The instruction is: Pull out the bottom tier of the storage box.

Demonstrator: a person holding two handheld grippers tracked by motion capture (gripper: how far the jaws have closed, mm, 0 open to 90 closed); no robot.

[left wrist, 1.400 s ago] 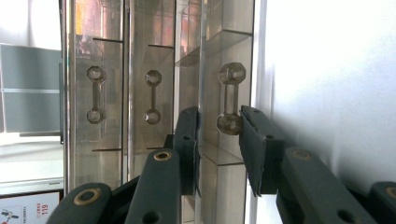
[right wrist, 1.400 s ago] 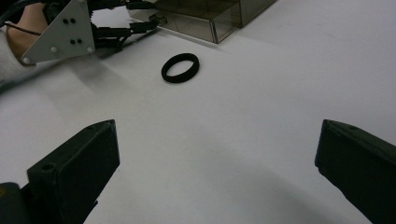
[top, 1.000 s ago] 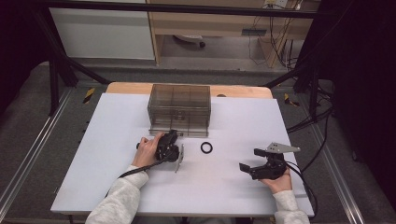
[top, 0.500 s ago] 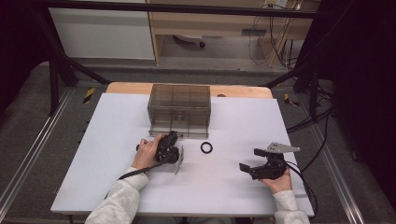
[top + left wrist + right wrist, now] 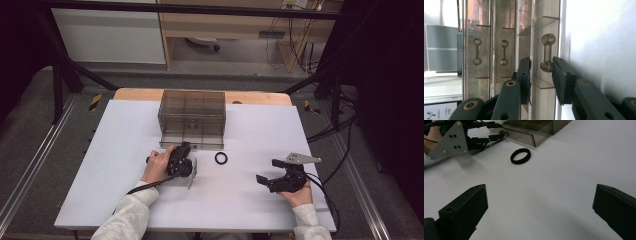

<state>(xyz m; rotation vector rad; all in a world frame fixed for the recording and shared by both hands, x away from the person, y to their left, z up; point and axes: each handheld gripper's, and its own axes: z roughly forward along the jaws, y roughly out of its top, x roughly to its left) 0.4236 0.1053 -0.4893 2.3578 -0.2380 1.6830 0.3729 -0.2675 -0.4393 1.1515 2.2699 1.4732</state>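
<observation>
Drawer handle (image 5: 547,53), long axis upright at frame centre, between the left gripper (image 5: 541,72) jaws, partly open, apparently untouched; right gripper (image 5: 539,205) wide open, empty

Pale grey knit sleeves (image 5: 131,216); each black hand-held gripper (image 5: 270,171) trails a cable.

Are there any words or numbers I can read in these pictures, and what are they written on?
"119": red digits, turned sideways, on the white card at the bottom left corner of the left gripper view; its small drawing is too blurred to read.
The smoky drawer box, the black ring and both claws, left and right, carry no writing.
</observation>
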